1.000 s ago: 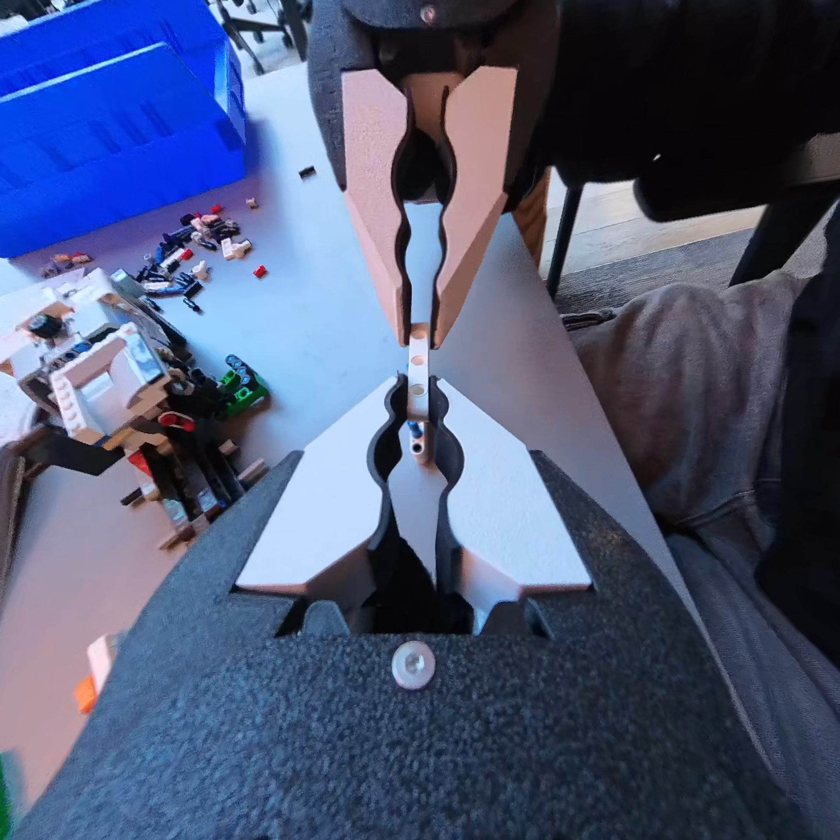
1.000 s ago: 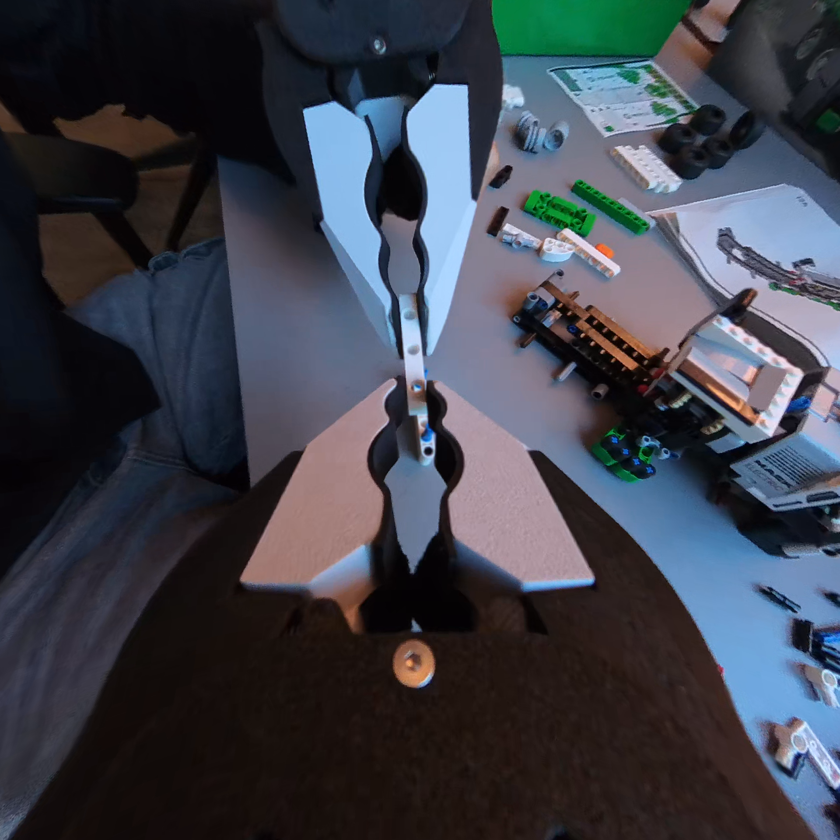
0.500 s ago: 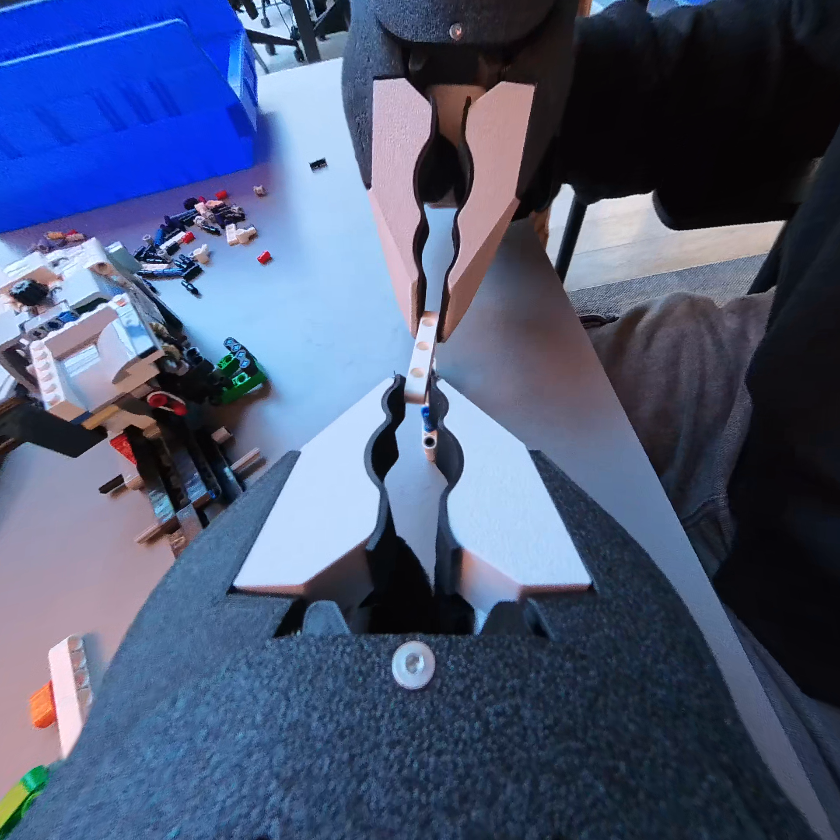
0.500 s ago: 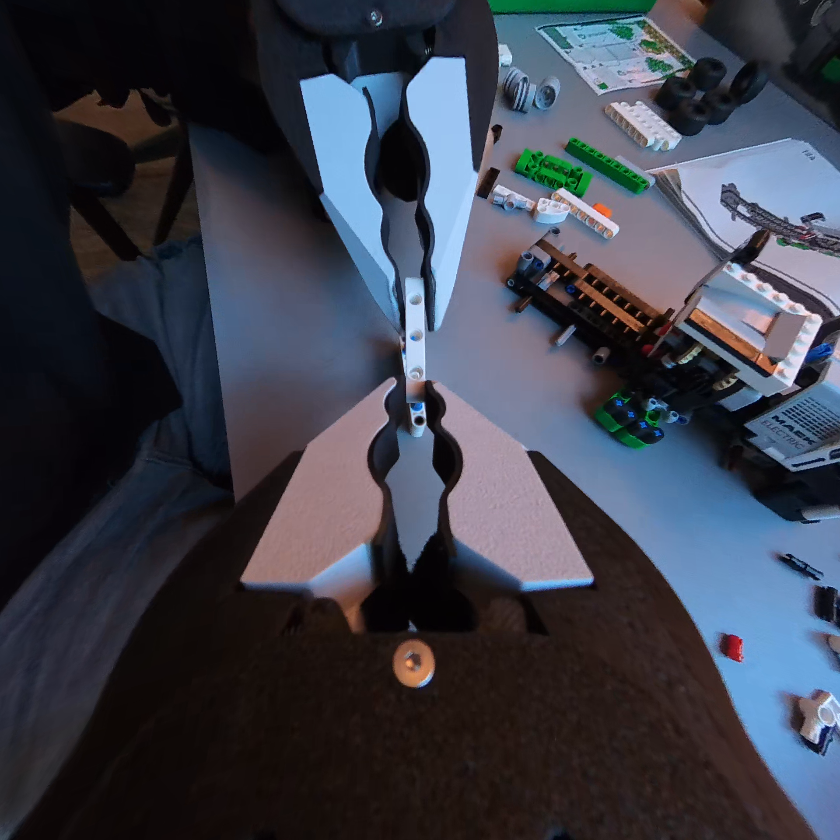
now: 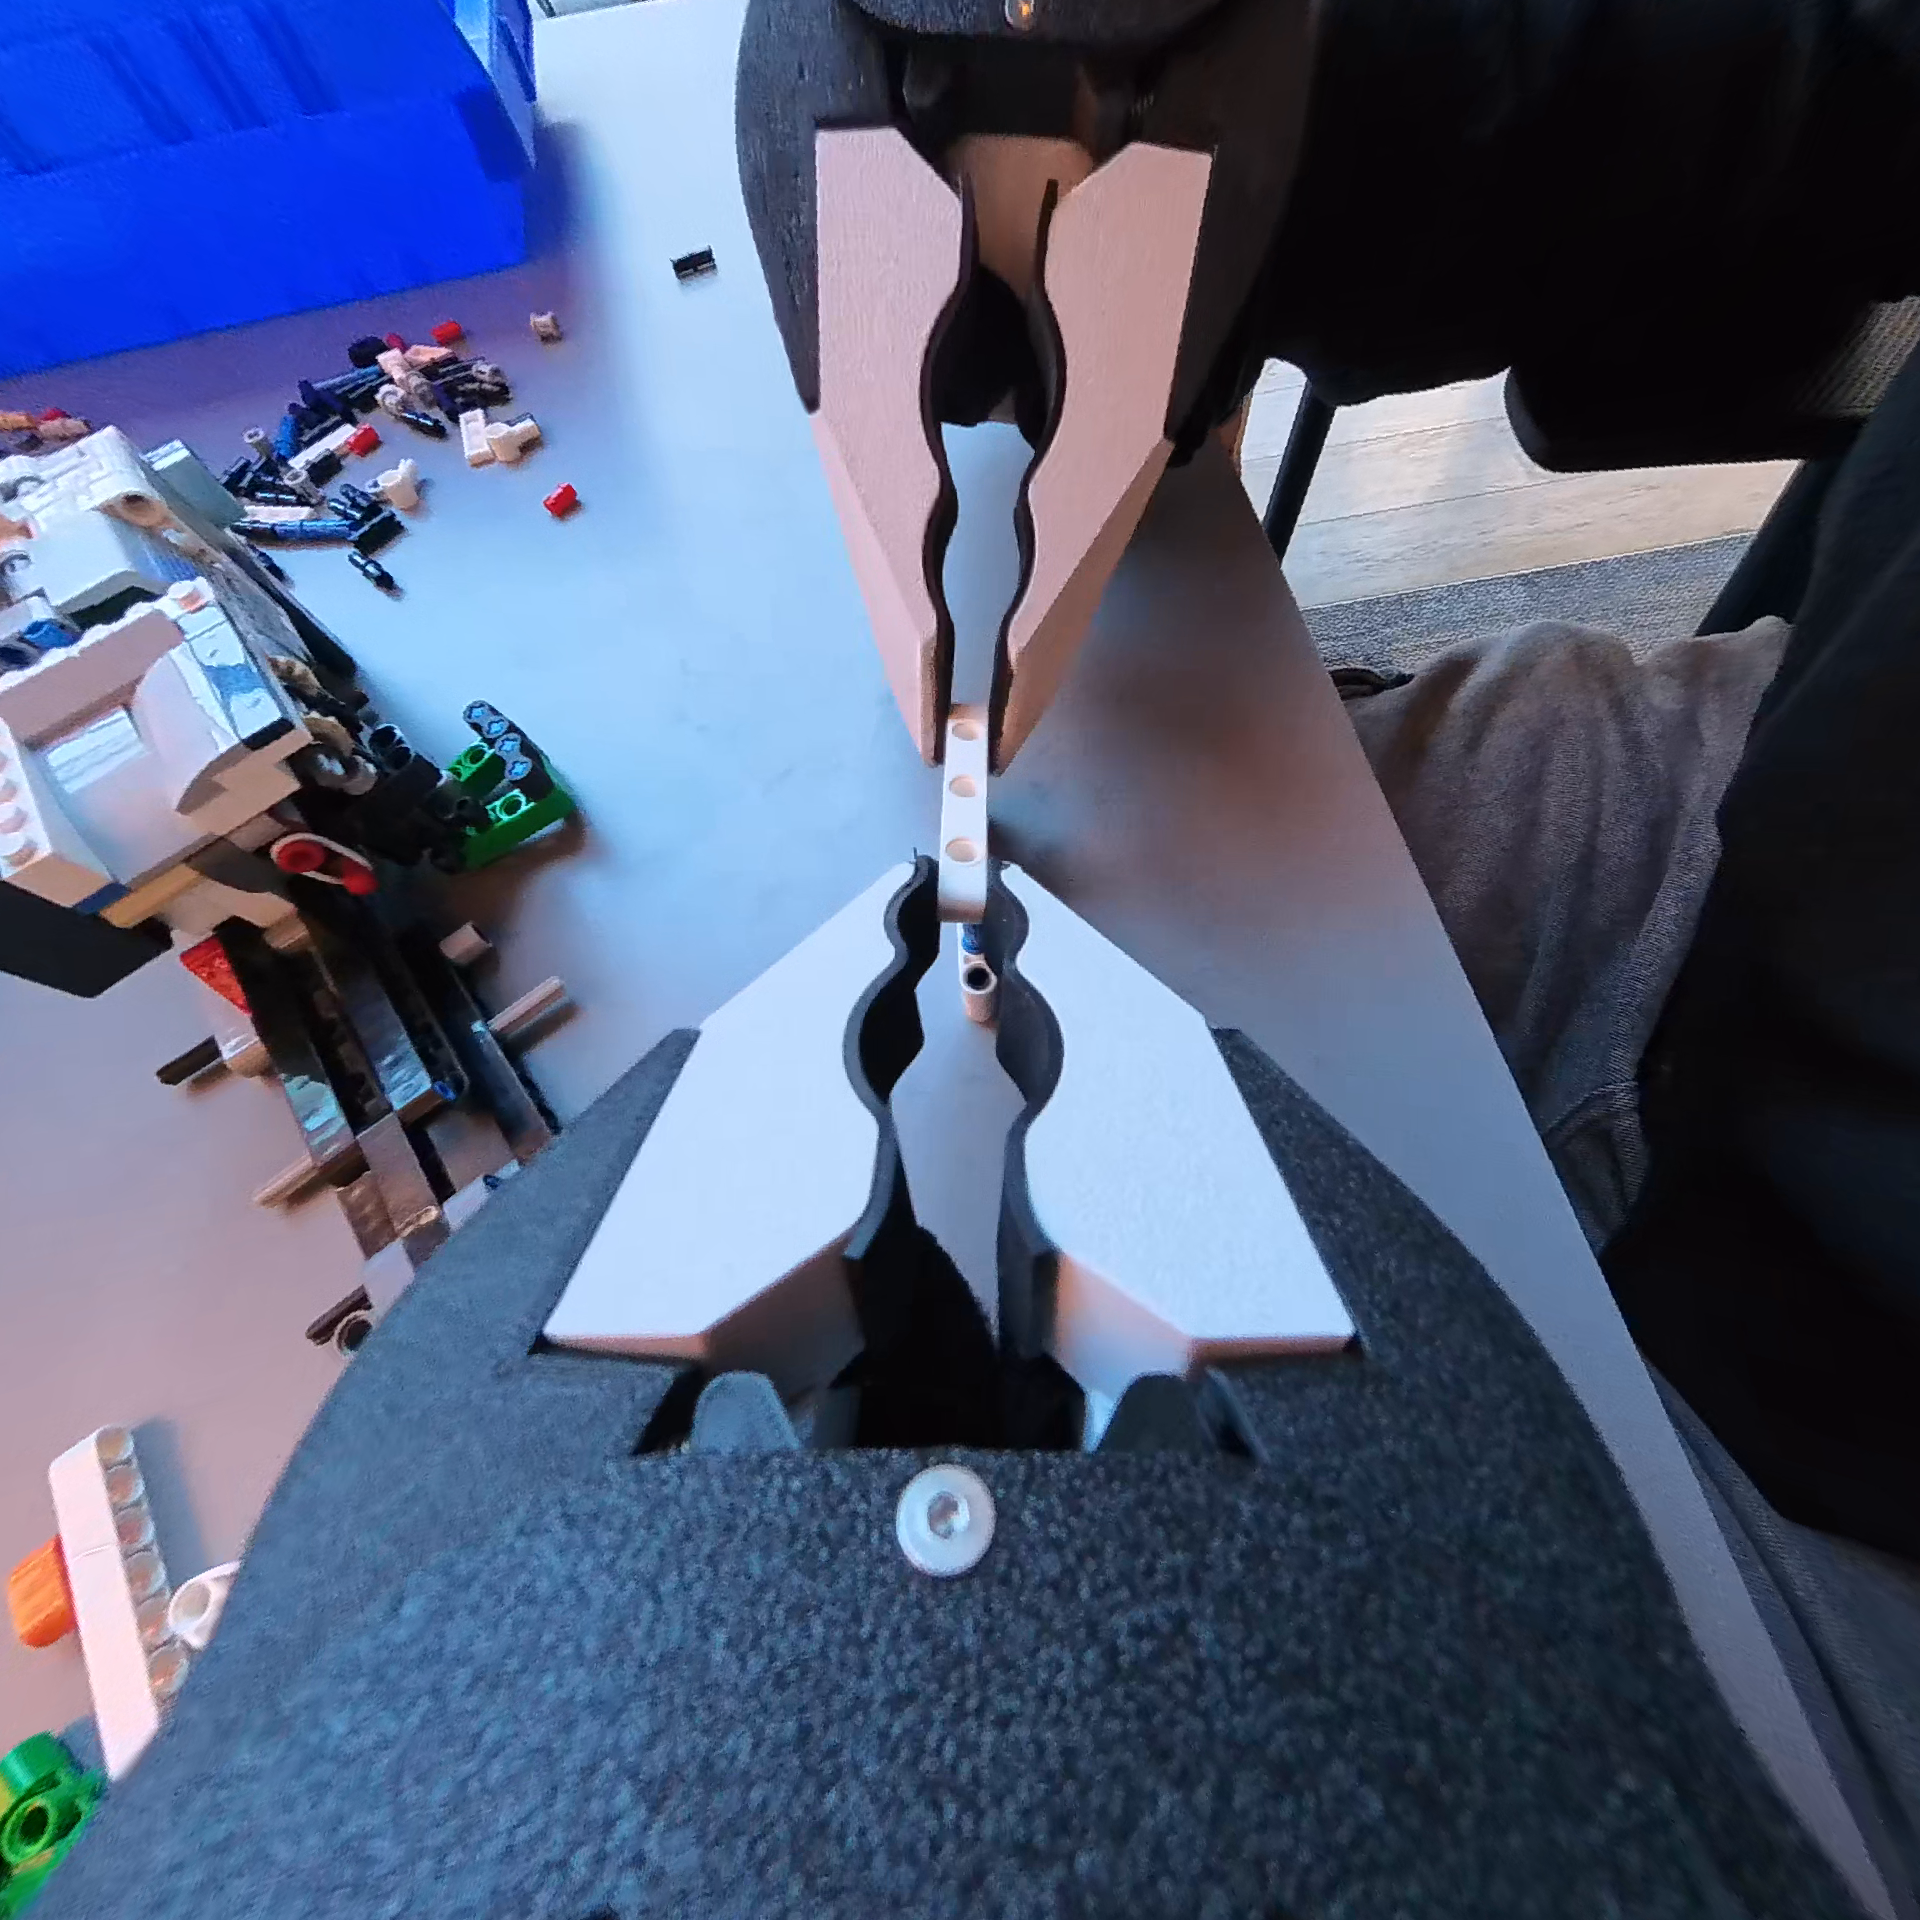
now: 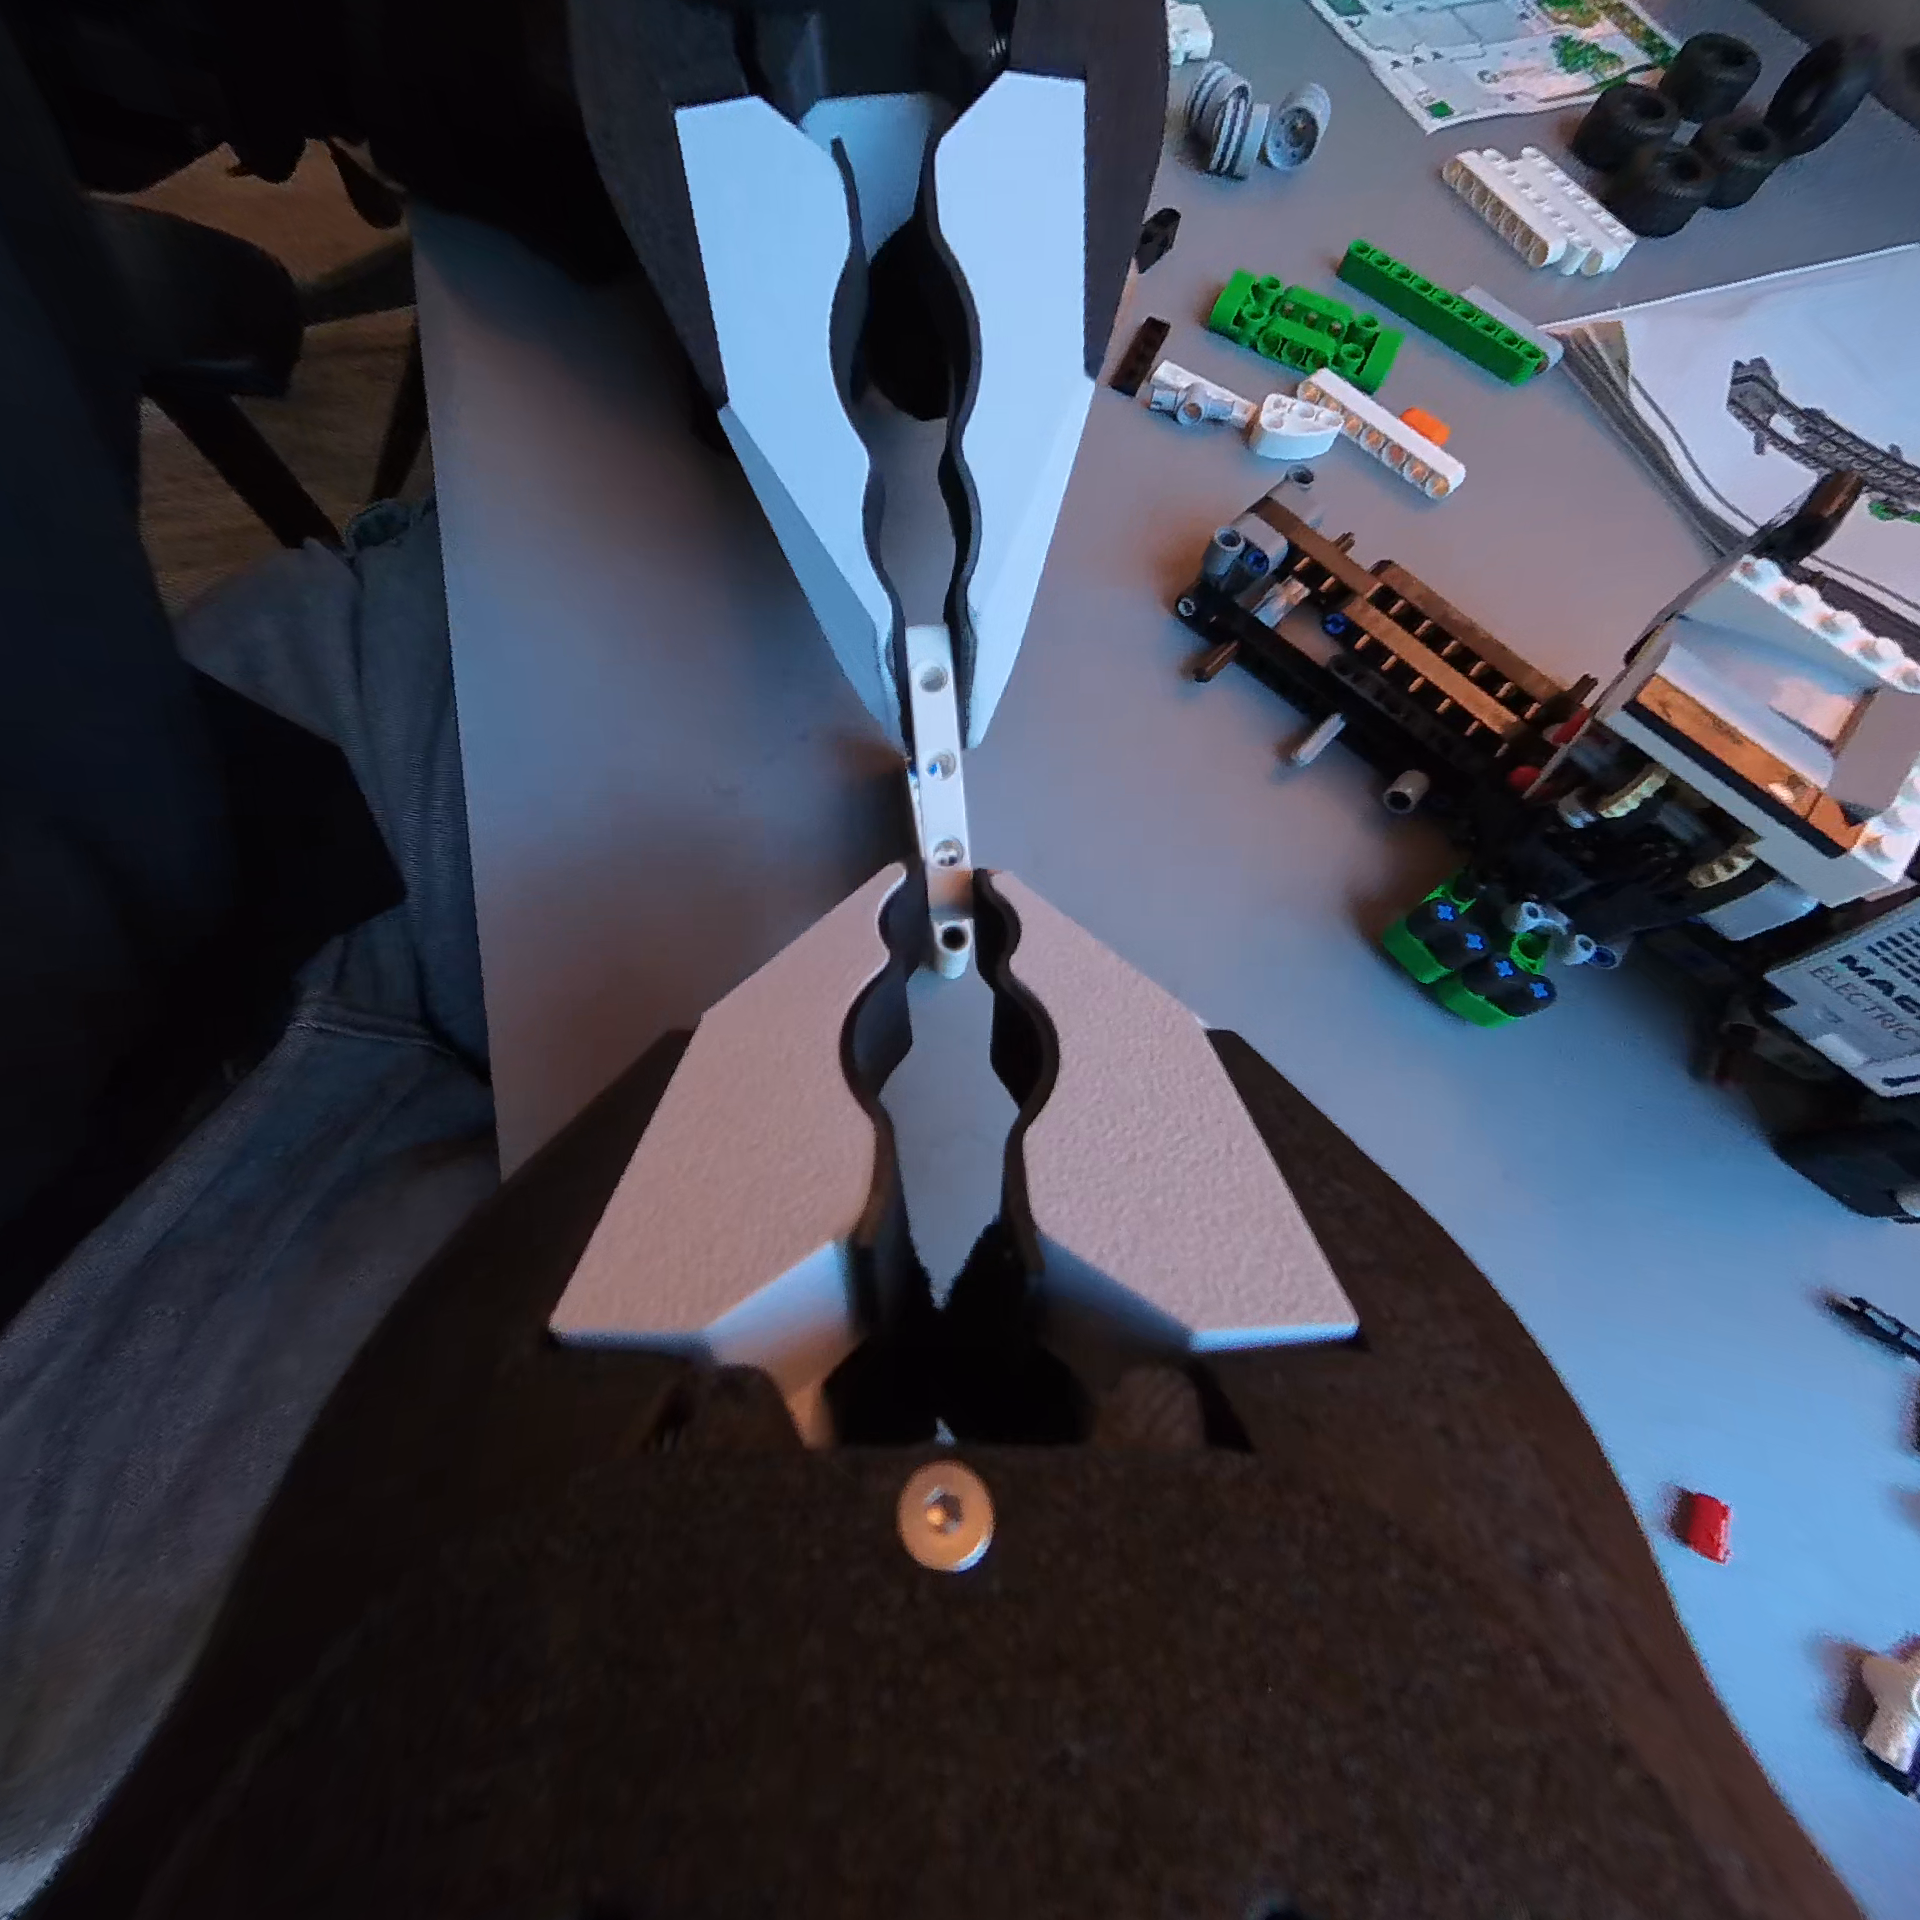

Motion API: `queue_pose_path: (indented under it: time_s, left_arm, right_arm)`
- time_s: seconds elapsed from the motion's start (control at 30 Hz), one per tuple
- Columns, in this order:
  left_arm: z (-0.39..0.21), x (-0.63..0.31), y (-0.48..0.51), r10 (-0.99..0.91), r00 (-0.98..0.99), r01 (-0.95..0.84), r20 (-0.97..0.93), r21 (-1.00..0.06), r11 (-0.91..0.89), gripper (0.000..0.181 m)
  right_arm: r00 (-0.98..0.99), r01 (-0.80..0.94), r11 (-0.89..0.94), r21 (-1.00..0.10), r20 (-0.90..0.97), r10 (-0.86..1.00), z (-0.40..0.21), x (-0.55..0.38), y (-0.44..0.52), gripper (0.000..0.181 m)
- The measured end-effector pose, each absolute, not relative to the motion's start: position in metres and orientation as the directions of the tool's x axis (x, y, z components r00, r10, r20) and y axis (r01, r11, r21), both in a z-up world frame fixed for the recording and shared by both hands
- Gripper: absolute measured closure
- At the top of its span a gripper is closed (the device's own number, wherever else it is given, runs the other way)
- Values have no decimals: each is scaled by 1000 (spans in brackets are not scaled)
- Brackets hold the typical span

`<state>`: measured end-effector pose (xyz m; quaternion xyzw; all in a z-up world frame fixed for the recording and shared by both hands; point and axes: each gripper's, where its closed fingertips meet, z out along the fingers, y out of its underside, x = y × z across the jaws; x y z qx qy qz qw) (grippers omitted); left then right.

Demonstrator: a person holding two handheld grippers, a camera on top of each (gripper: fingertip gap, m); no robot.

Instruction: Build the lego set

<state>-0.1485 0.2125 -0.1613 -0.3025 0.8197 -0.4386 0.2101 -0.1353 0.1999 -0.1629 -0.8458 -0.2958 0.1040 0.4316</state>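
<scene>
Left wrist view: your left gripper is pinching the near end of a white Technic liftarm, jaws nearly closed on it right at the tips. The right gripper is facing you and clamping the far end the same way. The beam is hanging in the air between the two, over the grey table near its edge. Just behind your tips, a small tan connector with a blue pin is sitting on the beam's underside; I can't tell if it's fully seated, since the jaw edge is hiding the joint. The partly built truck is lying well off to the left, with loose pins beyond it by the blue bin.

Right wrist view: your right gripper is pinching the last hole of the liftarm, and the left gripper opposite is holding the other end. A blue pin is showing at a middle hole. The truck chassis, the green beams and the tyres are lying to the right.

Risks: both grips are tip-only on a thin beam, so any twist or uneven pull between your hands is likely to lever it out of one jaw. It's hovering close to the table edge, so a dropped beam or a popped pin could be going onto your lap or the floor.
</scene>
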Motion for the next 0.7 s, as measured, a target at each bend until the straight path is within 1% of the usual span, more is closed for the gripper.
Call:
queue_pose_path:
  time_s: [0.2, 0.3, 0.4, 0.5, 0.6, 0.67, 0.7]
  left_arm:
    - [-163, -150, 212, -677, -735, -331, -51, -843, 423, 175]
    - [-162, -151, 214, -671, -735, -300, -96, -842, 449, 175]
    - [-161, -154, 214, -659, -741, -279, -132, -831, 481, 165]
    - [-159, -156, 214, -651, -745, -268, -145, -829, 491, 160]
    - [-152, -157, 216, -656, -739, -253, -153, -839, 481, 161]
    - [-148, -157, 219, -667, -730, -254, -152, -845, 471, 162]
    - [-148, -157, 220, -668, -727, -254, -157, -843, 475, 165]
  right_arm:
    - [784, 413, -486, -770, 29, 620, -164, -136, 200, 174]
    - [770, 428, -495, -756, 19, 638, -163, -136, 201, 174]
    - [766, 436, -488, -756, 28, 642, -161, -137, 202, 175]
    - [763, 439, -485, -756, 29, 646, -160, -136, 202, 175]
    - [746, 461, -472, -751, 40, 665, -156, -138, 204, 174]
    - [739, 488, -481, -728, 53, 671, -156, -137, 205, 174]
    - [732, 497, -481, -722, 52, 679, -157, -137, 206, 174]
